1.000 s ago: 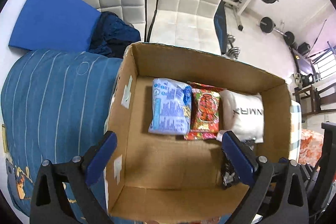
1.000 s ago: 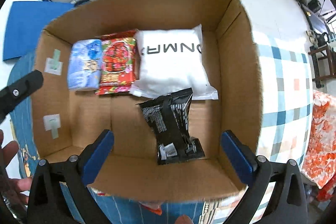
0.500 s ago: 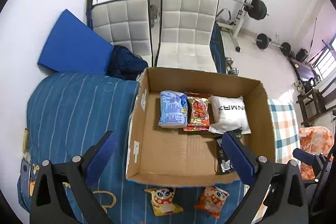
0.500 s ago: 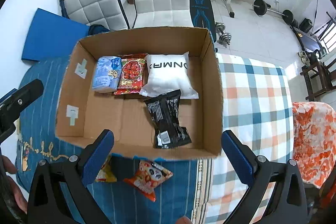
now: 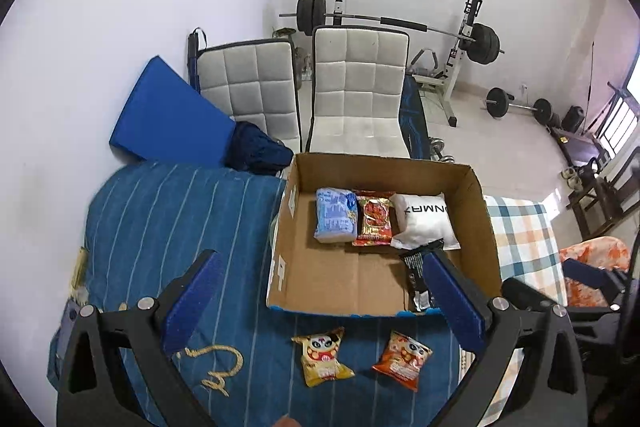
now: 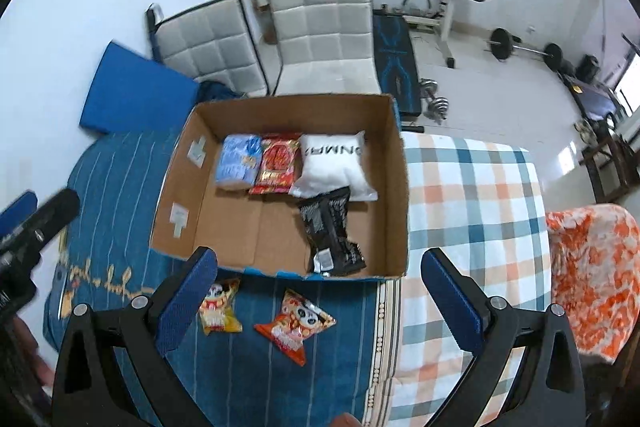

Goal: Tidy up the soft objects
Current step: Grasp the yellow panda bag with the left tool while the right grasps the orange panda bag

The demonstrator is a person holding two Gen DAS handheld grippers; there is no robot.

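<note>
A cardboard box [image 5: 486, 223] [image 6: 398, 187] stands on a blue striped blanket. In it lie a light blue pack [image 5: 335, 214] [image 6: 237, 166], a red pack [image 5: 374, 219] [image 6: 277, 163], a white pouch [image 5: 424, 221] [image 6: 334, 165] and a black pack [image 5: 414, 263] [image 6: 330, 231]. A yellow panda snack bag [image 5: 323, 357] [image 6: 218, 307] and an orange panda snack bag [image 5: 402, 359] [image 6: 294, 325] lie on the blanket in front of the box. My left gripper [image 5: 320, 299] and right gripper [image 6: 320, 293] are both open and empty, held high above the bags.
The blue blanket [image 5: 168, 227] covers the left, a plaid cloth [image 6: 472, 195] the right, an orange floral cloth [image 6: 592, 267] far right. Two white chairs [image 5: 356, 99], a blue mat [image 5: 168, 123] and a barbell rack [image 5: 460, 31] stand behind.
Both grippers have pulled back and up from the box, so the whole box and the two panda bags in front of it have come into view. Both stayed open.
</note>
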